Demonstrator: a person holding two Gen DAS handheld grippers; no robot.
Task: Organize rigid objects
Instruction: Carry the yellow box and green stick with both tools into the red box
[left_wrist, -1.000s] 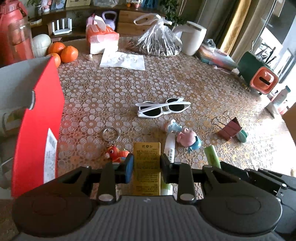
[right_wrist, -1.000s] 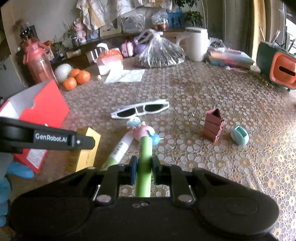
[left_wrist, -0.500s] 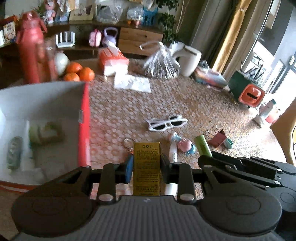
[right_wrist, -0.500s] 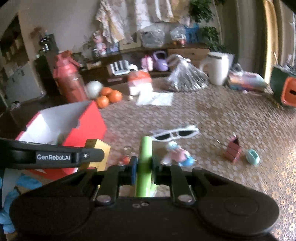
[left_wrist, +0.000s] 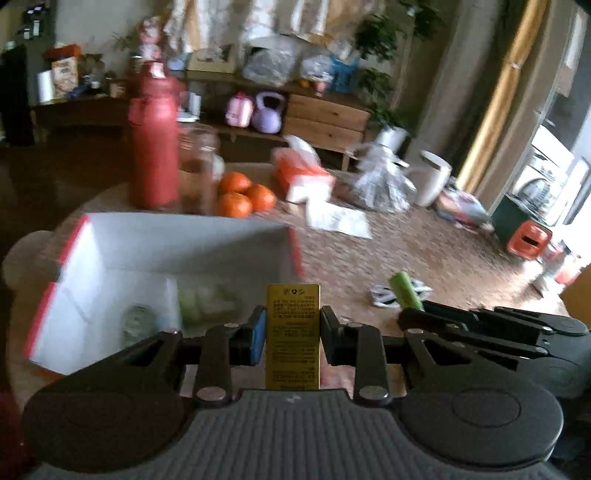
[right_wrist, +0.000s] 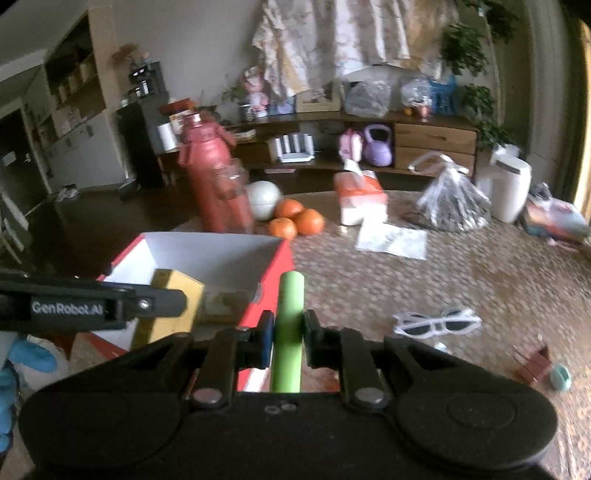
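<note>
A: What is the left gripper (left_wrist: 293, 328) carrying?

B: Its jaws are clamping a flat yellow box (left_wrist: 293, 334) by the two narrow sides, and the box is sticking out forward, over the near edge of the open red carton (left_wrist: 177, 254).

A: And the right gripper (right_wrist: 288, 334)?

B: Its jaws are pinching a green tube (right_wrist: 289, 328), which is pointing forward and up, just beside the carton's right wall as its own camera sees it.

A: Is anything lying inside the carton?

B: A few pale green things are sitting on its white floor, too blurred to name.

A: What is staying out on the table (right_wrist: 461, 280)?

B: White sunglasses (right_wrist: 437, 325) are lying on the patterned cloth, and farther right a pink binder clip (right_wrist: 532, 363) is resting just beside a small teal piece (right_wrist: 560, 376). Three oranges (right_wrist: 295, 221) are sitting behind the carton, near a red bottle (right_wrist: 218, 188).
</note>
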